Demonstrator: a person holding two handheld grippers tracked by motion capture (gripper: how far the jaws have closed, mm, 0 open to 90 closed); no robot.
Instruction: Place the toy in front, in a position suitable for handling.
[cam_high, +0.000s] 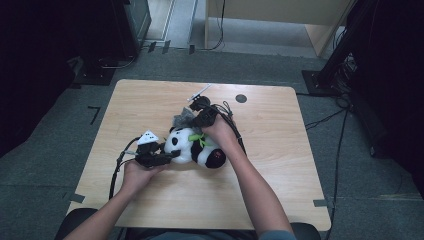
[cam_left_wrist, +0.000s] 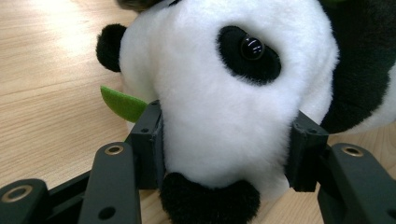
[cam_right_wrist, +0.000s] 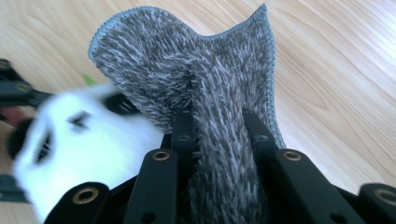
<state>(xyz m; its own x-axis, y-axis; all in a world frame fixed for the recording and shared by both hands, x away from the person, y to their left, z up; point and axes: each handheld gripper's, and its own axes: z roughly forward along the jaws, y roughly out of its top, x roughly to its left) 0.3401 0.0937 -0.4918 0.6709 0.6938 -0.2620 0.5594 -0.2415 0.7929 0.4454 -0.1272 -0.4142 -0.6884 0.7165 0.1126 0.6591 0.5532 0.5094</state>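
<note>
Wood-grain table (cam_high: 280, 165) on grey carpet. Nearest, the left hand-held gripper (cam_high: 159, 159) is clamped across the head of the panda plush (cam_left_wrist: 224, 116), which lies at table centre. Beyond it, the right hand-held gripper (cam_high: 204, 118) is pinched on a bunched grey cloth (cam_right_wrist: 196, 102), held above the panda. Both are judged soft and light; the plush compresses, so the head is best gripped across its width.

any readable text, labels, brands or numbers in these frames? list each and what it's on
None can be read.
The plush panda has a small red mark on its black lower part in the high view; too small and blurred to tell whether it is lettering or a logo.
The grey cloth, the left gripper, the right gripper and the wooden table show no print.
</note>
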